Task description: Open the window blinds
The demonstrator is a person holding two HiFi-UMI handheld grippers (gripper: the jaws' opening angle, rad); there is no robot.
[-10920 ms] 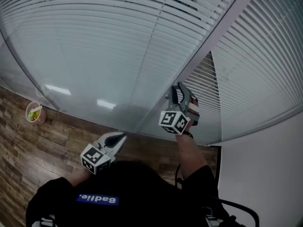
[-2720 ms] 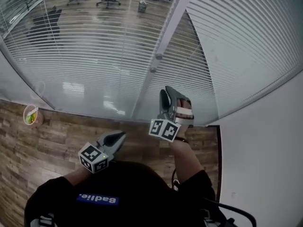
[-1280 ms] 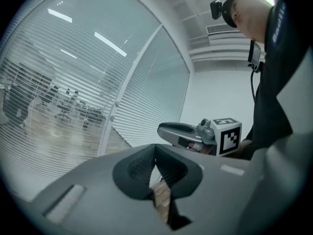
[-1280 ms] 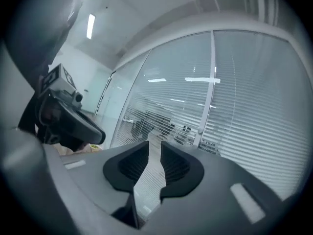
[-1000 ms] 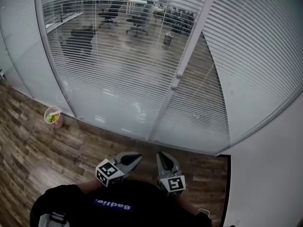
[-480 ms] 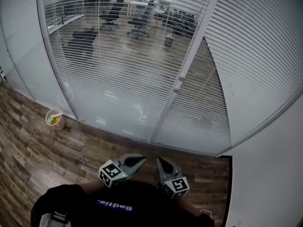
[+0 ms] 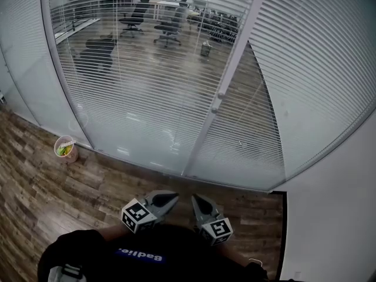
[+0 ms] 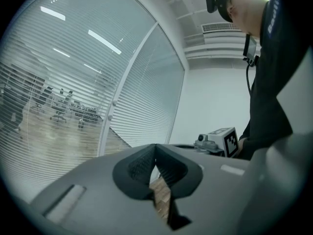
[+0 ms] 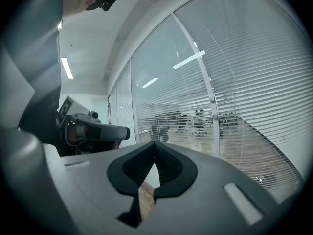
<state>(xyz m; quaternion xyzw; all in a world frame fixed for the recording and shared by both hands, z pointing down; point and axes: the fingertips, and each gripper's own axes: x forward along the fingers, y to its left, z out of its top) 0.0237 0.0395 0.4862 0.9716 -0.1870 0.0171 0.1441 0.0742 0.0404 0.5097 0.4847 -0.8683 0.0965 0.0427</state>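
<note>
1. Glass office wall above wood floor; window blinds across it, tilted open in the middle, flat shut at right.
2. Left tool, right tool: pressed together, empty, well short of the blinds.
3. Risks: right section left shut; slats bent by a careless reach.

The floor is brown wood plank and runs from near to the foot of the glass wall at the far side. A small bin, with something green inside, stands on it at the far left, just beside the glass.
</note>
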